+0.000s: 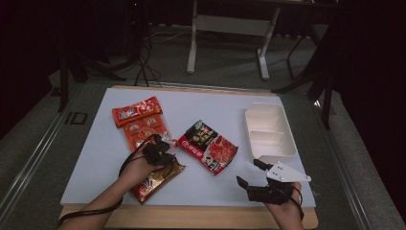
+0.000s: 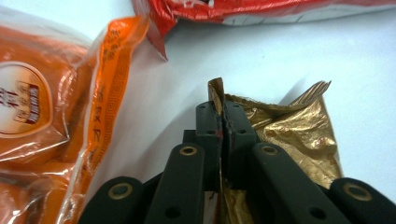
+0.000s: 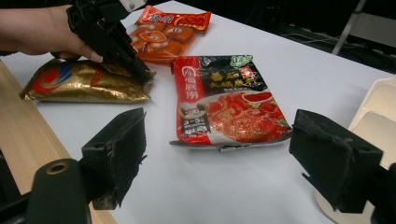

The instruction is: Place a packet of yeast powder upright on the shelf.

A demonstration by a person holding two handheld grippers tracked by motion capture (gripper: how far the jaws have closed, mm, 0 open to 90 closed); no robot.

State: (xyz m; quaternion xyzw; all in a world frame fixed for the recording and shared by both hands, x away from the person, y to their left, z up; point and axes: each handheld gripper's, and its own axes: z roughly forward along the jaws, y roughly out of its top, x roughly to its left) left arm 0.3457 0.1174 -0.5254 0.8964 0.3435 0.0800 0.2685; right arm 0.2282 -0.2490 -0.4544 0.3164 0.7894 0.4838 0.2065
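Since the left gripper [image 2: 223, 122] has its jaws pinched tight on the crimped end of the gold pouch [image 2: 289, 128], I'd call this the grab step: the pick is made, the lift isn't. The foil edge sticks up right between the two pads, and the rest of the pouch spreads out to the right of the fingers and back under them in the left gripper view. From above, the pouch [image 1: 155, 179] is flat on the table [image 1: 95, 158] under that hand, near the front edge.

Next move, I reckon, is a straight lift and a carry over to the white tray [image 1: 269, 132] on the far right (guessing that's where the snacks go). The grip is only on a thin seam, so a slow lift makes sense, otherwise the foil could slip out or the pouch could swing.

The right gripper [image 3: 217, 156] is wide open with nothing in it, parked low at the near edge. The red hotpot pack [image 3: 224, 100] lies just ahead of its pads, between them in its own view but not touched. The orange pack [image 2: 42, 102] sits just left of the left fingers, apart from them.
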